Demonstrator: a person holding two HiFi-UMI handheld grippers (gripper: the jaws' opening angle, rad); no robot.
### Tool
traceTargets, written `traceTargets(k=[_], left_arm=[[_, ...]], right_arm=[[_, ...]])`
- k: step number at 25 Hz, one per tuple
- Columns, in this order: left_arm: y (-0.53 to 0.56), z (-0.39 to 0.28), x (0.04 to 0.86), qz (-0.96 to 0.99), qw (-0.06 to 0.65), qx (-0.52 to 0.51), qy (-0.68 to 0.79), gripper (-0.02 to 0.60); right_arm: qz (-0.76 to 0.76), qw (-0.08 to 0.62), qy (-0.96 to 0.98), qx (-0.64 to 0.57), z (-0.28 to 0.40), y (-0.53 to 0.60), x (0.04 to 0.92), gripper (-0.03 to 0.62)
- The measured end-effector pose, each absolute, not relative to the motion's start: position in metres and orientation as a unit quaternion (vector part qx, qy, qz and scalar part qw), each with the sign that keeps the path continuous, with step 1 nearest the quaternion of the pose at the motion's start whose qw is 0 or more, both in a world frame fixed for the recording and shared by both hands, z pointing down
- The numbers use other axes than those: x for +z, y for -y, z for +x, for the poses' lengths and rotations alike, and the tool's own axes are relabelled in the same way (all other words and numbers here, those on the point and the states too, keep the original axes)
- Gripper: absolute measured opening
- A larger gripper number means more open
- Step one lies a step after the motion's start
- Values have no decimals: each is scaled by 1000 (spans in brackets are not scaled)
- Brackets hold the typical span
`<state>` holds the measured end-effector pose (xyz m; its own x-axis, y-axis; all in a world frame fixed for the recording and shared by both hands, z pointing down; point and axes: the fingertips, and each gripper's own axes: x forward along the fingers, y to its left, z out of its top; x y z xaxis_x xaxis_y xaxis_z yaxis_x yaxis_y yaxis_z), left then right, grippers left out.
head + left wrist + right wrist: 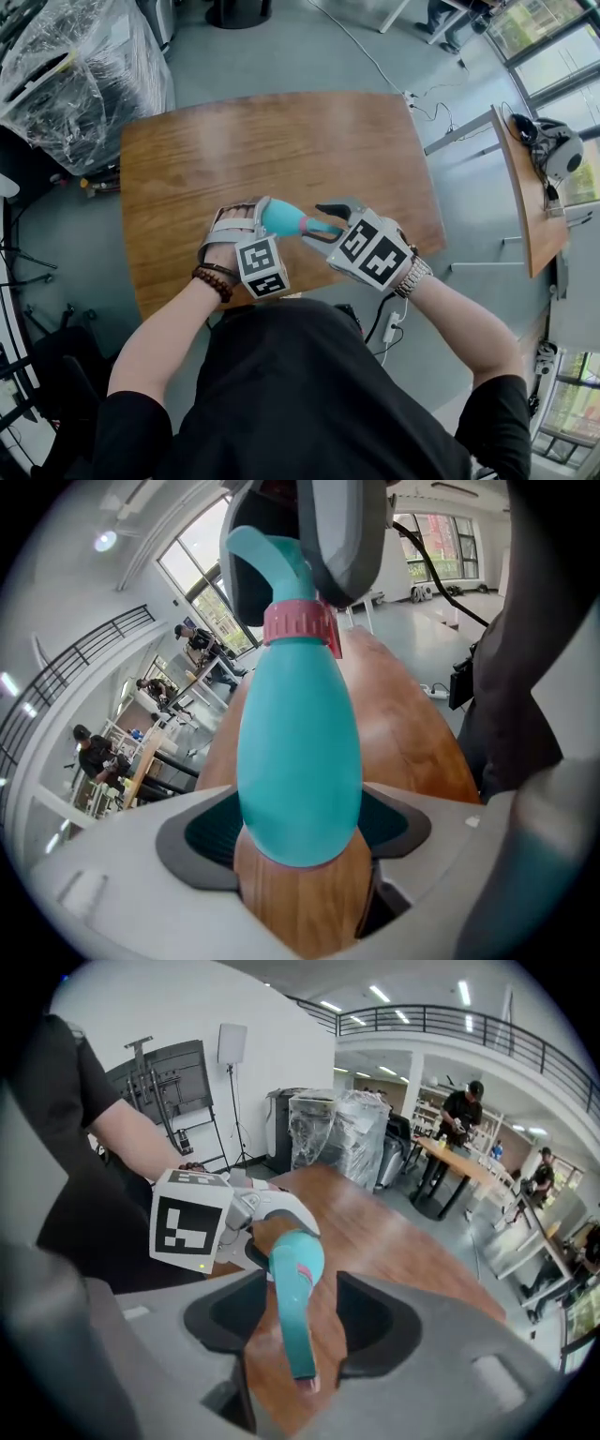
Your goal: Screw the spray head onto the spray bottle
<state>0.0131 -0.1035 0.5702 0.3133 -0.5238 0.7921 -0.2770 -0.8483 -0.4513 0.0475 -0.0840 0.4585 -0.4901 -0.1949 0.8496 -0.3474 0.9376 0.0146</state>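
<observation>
Grips the spray bottle (279, 217) in the left hand-held gripper (300, 836) above the surface (281, 141); holds the right hand-held gripper (300, 1321) open around the spray head (323, 228). Probably between twists: next calls for closing and turning.

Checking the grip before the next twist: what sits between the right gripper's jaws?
The teal spray head. The right gripper view shows it standing between the open jaws of the right gripper, with a gap at each side.
</observation>
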Motion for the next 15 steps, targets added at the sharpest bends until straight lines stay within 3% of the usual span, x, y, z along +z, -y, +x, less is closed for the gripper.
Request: traceTargets(k=[2, 15], left_arm=[[104, 14, 575, -812, 96, -518, -251, 407], [141, 22, 601, -868, -73, -388, -300, 410]], right_arm=[[164, 473, 864, 61, 49, 89, 449, 239], [290, 399, 870, 20, 95, 126, 397, 236]])
